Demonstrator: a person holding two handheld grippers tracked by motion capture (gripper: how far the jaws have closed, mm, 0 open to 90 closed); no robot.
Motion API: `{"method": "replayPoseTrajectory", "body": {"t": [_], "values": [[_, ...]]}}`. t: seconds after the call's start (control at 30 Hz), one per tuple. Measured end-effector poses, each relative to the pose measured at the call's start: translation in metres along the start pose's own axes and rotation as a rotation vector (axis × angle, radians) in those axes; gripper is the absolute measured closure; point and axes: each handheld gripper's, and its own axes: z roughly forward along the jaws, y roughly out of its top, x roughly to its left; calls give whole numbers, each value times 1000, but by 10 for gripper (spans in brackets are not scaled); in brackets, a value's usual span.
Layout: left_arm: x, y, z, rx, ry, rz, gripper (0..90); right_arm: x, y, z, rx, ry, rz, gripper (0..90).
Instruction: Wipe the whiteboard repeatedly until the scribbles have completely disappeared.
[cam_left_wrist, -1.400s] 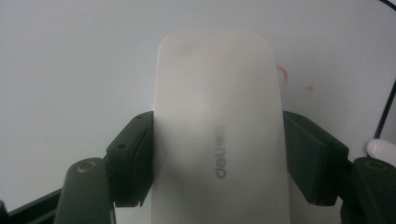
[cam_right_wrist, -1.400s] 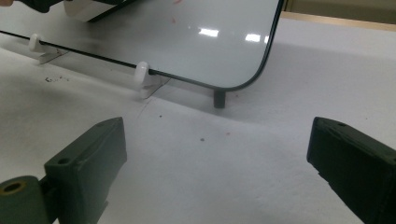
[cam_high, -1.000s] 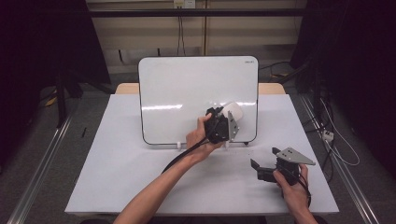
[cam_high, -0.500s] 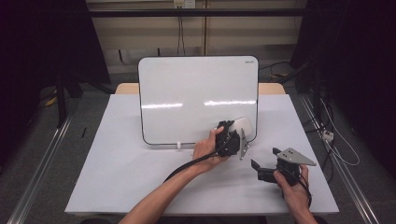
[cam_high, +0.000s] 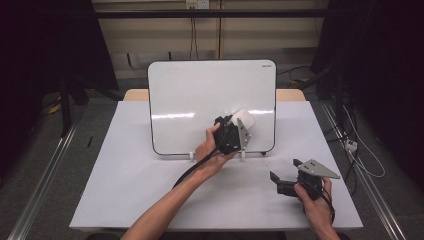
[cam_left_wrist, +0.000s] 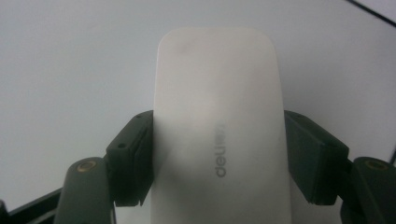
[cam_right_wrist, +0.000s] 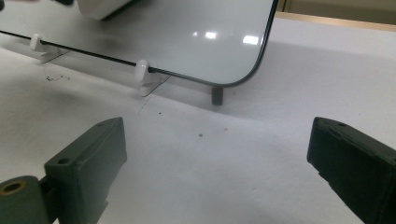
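Observation:
A white board (cam_high: 200, 100) stands upright on the table. My left gripper (cam_high: 241, 126) is shut on a white eraser (cam_high: 245, 119) and holds it against the board's lower right part. In the left gripper view the eraser (cam_left_wrist: 217, 130) fills the gap between the two black jaws of the left gripper (cam_left_wrist: 217, 158), with the board's surface behind it. My right gripper (cam_high: 286, 170) rests low near the table's front right, open, with nothing between its fingers. From the right gripper (cam_right_wrist: 217, 154) I look at the board's lower right corner (cam_right_wrist: 224, 51) and a bit of the eraser (cam_right_wrist: 100, 7).
A white sheet covers the table (cam_high: 125, 190). The board rests on small white clips (cam_right_wrist: 142, 74) and a grey foot (cam_right_wrist: 217, 95). Black cable trails from the left gripper along the forearm. Dark stands and metal rails flank the table.
The left gripper with the eraser dipped down to the board's bottom edge half a second ago and has come back up and a little left. The right gripper has stayed put.

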Motion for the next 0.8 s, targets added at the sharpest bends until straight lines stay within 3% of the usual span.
{"method": "replayPoseTrajectory", "body": {"t": [0.13,0.33,0.5,0.63,0.8], "values": [[18,-7,-5,3,4,-54,311,1,0,1,7,-1,10,46],[23,-12,-10,-3,7,-59,312,0,0,1,7,-2,7,47],[26,-17,-13,-9,-46,-85,312,1,1,2,7,1,3,47],[29,-21,-15,-24,-84,-129,312,1,1,2,10,1,4,47],[31,-24,-18,-36,-102,-164,312,1,1,3,8,1,2,47]]}}
